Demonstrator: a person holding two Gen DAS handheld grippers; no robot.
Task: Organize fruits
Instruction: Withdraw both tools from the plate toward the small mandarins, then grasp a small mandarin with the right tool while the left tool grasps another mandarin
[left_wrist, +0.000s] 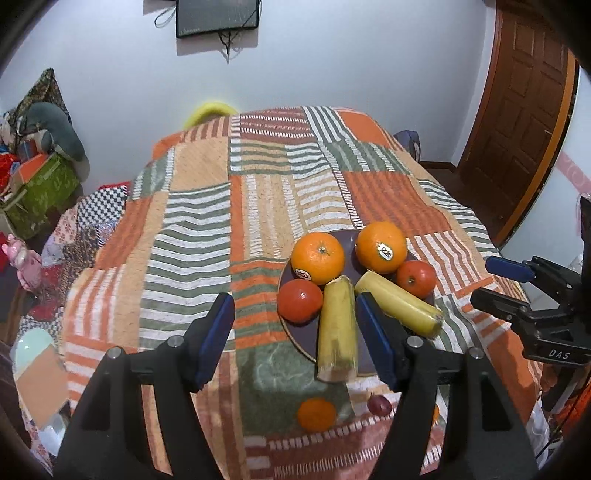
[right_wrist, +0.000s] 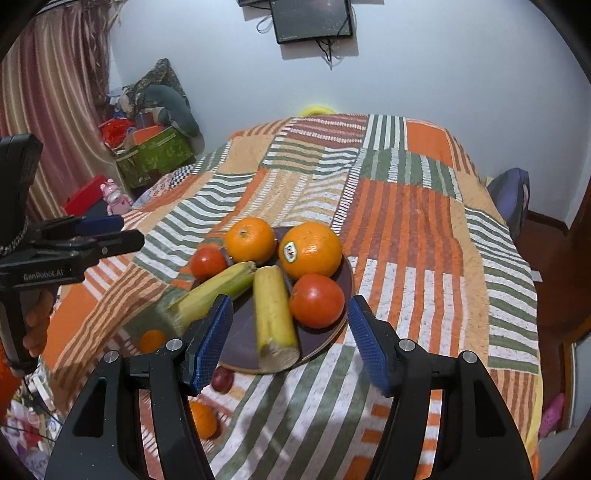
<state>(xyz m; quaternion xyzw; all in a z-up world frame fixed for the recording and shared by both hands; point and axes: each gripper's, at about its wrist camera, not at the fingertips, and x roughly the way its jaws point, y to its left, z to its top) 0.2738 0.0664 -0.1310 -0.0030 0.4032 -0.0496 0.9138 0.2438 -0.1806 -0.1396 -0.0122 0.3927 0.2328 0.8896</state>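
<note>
Fruits not yet gathered lie nearest on the striped cloth (left_wrist: 207, 229): two small mandarins, one (left_wrist: 317, 414) by the near edge and another (right_wrist: 152, 340) further left, and a red grape (right_wrist: 222, 379) just short of the dark plate (right_wrist: 240, 332). Both tools hang above this near edge, tilted down; the left gripper (left_wrist: 295, 339) and the right gripper (right_wrist: 290, 341) each stand half-wide with nothing between the blue pads, probably clear of the plate so nothing gets knocked. On the plate two corn cobs (left_wrist: 338, 328) (left_wrist: 400, 302) point toward the near rim, a tomato on the outer side of each (left_wrist: 300, 301) (left_wrist: 416, 278), and two oranges (left_wrist: 317, 257) (left_wrist: 381, 242) sit at the far side, touching their neighbours. Packed so, the round pieces are wedged against rolling. I judge the loose mandarins and grape remain to collect.
</note>
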